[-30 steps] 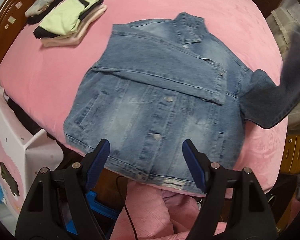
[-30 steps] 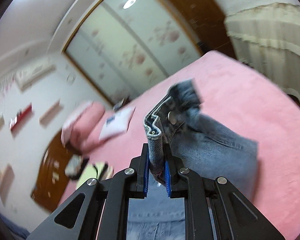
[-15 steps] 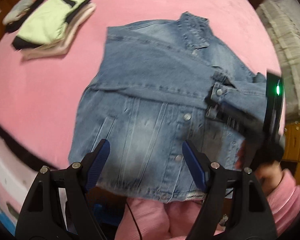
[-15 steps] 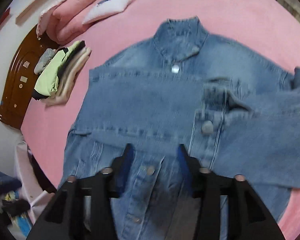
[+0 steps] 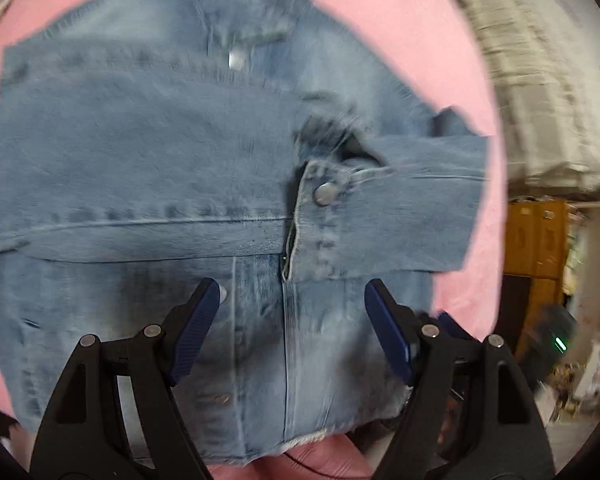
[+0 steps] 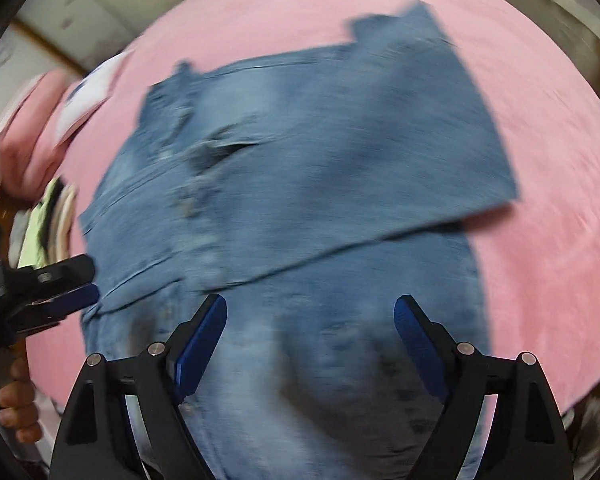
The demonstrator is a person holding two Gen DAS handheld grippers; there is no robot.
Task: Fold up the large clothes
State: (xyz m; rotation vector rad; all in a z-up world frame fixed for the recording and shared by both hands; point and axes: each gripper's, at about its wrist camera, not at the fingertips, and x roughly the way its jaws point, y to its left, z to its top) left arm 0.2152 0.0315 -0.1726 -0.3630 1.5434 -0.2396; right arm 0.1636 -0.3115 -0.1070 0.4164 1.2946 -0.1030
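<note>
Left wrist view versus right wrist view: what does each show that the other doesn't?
Left wrist only: the cuff with its snap, sharp, and yellow boxes off the bed. Right wrist only: pillows, a clothes stack, a hand and the left gripper from the side. Both: the jacket with sleeves folded across, on the pink bed; each view's own gripper open above the hem.

Both wrist cameras look steeply down from close above a denim jacket [image 5: 180, 160] on a pink bed [image 6: 540, 240]. The right view sits further right; both share the folded sleeves.
</note>
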